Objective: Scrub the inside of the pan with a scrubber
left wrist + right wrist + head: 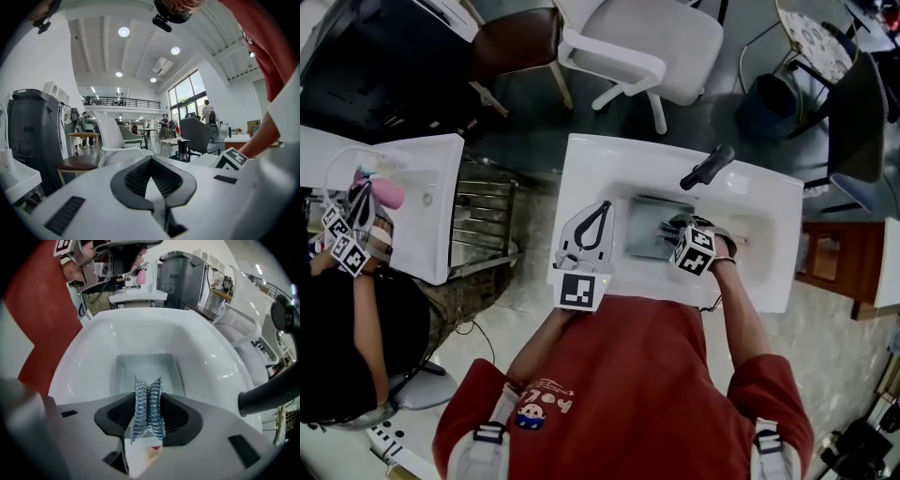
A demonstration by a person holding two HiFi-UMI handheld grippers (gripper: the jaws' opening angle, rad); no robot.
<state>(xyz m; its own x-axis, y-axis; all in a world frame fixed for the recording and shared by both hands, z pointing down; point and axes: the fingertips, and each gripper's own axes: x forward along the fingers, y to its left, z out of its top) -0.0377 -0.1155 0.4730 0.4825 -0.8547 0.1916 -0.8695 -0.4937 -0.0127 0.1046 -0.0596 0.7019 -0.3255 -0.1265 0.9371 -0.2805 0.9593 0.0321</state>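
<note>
Right gripper (149, 411) is clenched on the scrubber (147, 394), with the pan (145, 366) just ahead of its jaws in the sink (89, 348). Left gripper (151, 164) is closed on nothing, aimed away, so that pan's unsteadied. Press hard and it may skate, or the scrubber, seemingly thinly pinched, could pull free

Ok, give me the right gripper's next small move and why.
Probably lower the right gripper until the scrubber meets the floor of the pan: its jaws clamp the scrubber, which points into the pan, seemingly still short of it.
</note>
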